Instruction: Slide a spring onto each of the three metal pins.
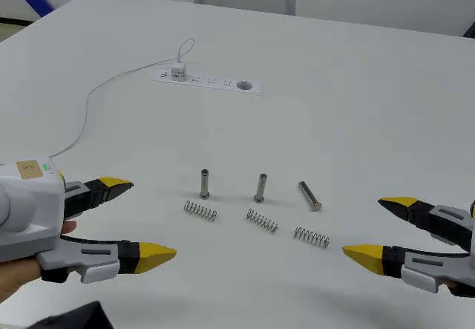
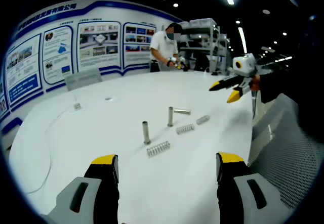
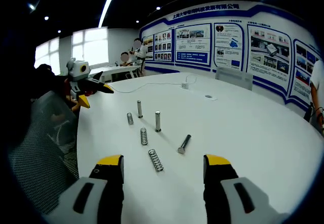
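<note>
Grippers first: left gripper (image 1: 152, 219) hovers low at the near left of the white table (image 1: 356, 106), yellow-tipped jaws spread wide and pointing inward. Right gripper (image 1: 362, 227) mirrors it from the near right, jaws just as parted, tips aimed toward the middle. Between the two, well apart from either, sits the work. Three springs lie loose in a row on the tabletop: left spring (image 1: 200, 210), middle spring (image 1: 262, 220), right spring (image 1: 311, 237). Just behind each one is a metal pin. Left pin (image 1: 205, 183) stands upright on its wide end, middle pin (image 1: 260, 187) is upright too, and right pin (image 1: 309, 195) lies on its side. Each spring is near its pin but not yet on it. Farther back, a white power strip (image 1: 204, 81) lies flat with a small cube plug (image 1: 178, 71) in it, and a thin cable (image 1: 87, 113) curls away to the left. In the left gripper view, a person (image 2: 162, 47) stands beyond the table, with wall posters (image 2: 98, 44) to the left.
</note>
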